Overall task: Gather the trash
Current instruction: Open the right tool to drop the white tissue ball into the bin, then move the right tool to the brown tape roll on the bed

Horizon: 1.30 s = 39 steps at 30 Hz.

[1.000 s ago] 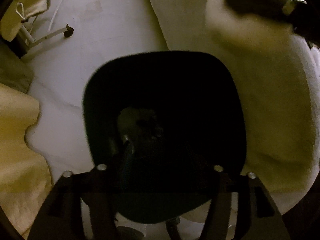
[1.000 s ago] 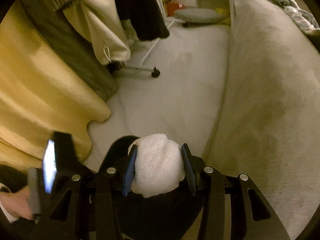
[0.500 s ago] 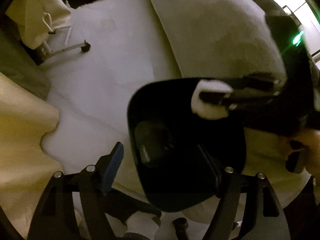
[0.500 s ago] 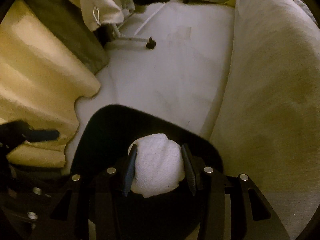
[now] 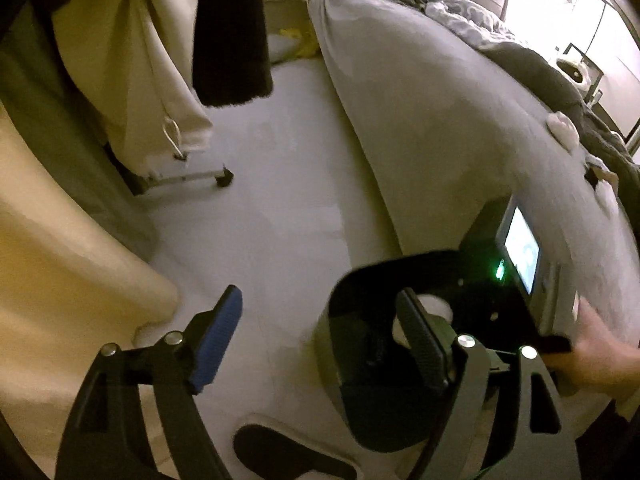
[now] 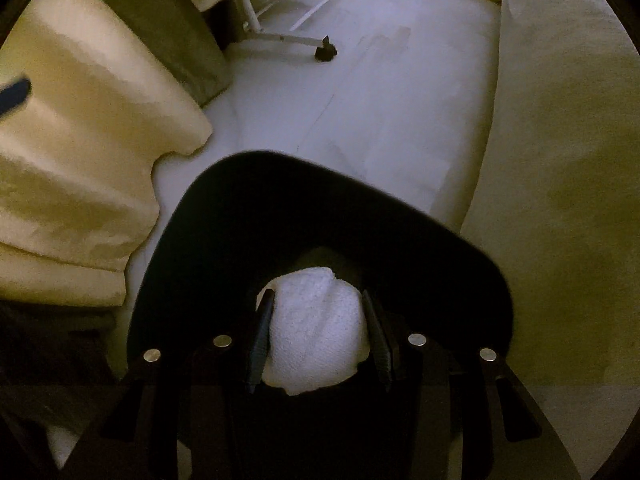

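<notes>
Left wrist view, from left to right: a cream curtain (image 5: 60, 264) hangs at the left edge, with pale garments (image 5: 132, 60) and a dark one (image 5: 230, 32) on a wheeled rack (image 5: 224, 178) above it. The left gripper (image 5: 320, 344) stands with its fingers wide apart and nothing between them; the blue pad (image 5: 218, 340) of one finger shows over the pale floor (image 5: 280, 200). Right of centre a black bin (image 5: 360, 360) sits on the floor against the side of the bed (image 5: 440, 128); the other left finger overlaps its opening. A white wad (image 5: 436, 306) shows inside the bin's mouth, partly hidden. Over the bin's right rim sits the right gripper's body with a lit screen (image 5: 522, 254) and a green light, and a hand (image 5: 604, 356) holds it at the right edge. Grey bedding (image 5: 480, 20) lies on the bed's far end.

Right wrist view, left to right: the curtain (image 6: 80, 152) fills the left side, the rack's foot (image 6: 326, 52) stands at the top centre, and the bed's side (image 6: 560, 160) fills the right. The right gripper (image 6: 318, 336) is narrow, its fingers clamped on the wad (image 6: 316, 336), which is held within the mouth of the bin (image 6: 320, 208), below its far rim. Whether the wad touches the bin's contents cannot be told; the interior is dark.
</notes>
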Tool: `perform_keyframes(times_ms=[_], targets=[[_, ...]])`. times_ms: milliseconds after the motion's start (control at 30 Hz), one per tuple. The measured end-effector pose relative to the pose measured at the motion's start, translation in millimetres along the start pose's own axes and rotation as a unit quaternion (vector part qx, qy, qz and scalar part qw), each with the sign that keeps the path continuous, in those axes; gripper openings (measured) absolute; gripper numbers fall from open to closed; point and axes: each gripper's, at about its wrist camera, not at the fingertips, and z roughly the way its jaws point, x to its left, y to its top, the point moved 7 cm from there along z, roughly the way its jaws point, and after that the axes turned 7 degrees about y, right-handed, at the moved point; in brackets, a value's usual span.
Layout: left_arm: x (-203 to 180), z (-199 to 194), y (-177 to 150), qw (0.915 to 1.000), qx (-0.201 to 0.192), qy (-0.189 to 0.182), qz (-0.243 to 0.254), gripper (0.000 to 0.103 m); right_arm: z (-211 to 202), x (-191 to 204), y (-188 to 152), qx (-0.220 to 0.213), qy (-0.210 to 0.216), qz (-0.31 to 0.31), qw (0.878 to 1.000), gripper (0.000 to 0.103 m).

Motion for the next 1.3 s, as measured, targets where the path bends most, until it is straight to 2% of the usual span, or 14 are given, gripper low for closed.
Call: perform_keyframes(times_ms=[100,167,267,467,533,600,733,867,967,1133,1300], targets=[[-3,-13,17,0.9993,-0.036,0.001,0.013,0.082,6,0,-4,0.011,-0.003,0.0,1.0,0.05],[-3,-14,28,0.9985,-0.051,-0.007,0.018,0.089,9,-2,-6,0.016,-0.006,0.002,1.0,0.051],[-12,-29,41,0.996,-0.085,-0.018,0.022,0.093,9,-6,-6,0.016,-0.01,0.004,1.0,0.066],[-26,-58,68,0.9894,-0.139,-0.043,0.007,0.095,-2,-2,-4,0.002,-0.008,-0.001,1.0,0.078],[-28,-62,77,0.9876,-0.152,-0.037,0.003,0.095,-14,2,-1,-0.014,-0.004,-0.008,1.0,0.081],[-32,-68,85,0.9858,-0.162,-0.046,-0.007,0.096,-24,4,3,-0.027,0.0,-0.015,1.0,0.087],[-39,-81,99,0.9812,-0.184,-0.055,-0.023,0.097,-51,7,8,-0.065,0.008,-0.024,0.998,0.09],[-50,-90,112,0.9765,-0.204,-0.062,-0.034,0.098,-89,8,14,-0.116,0.008,-0.043,0.992,0.093],[-62,-94,120,0.9748,-0.215,-0.054,-0.026,0.098,-116,3,17,-0.151,0.002,-0.054,0.987,0.096],[-81,-97,127,0.9709,-0.229,-0.067,-0.025,0.098,-163,-22,15,-0.207,-0.03,-0.068,0.975,0.097],[-103,-99,133,0.9682,-0.237,-0.075,-0.025,0.098,-206,-65,6,-0.256,-0.057,-0.04,0.964,0.097]])
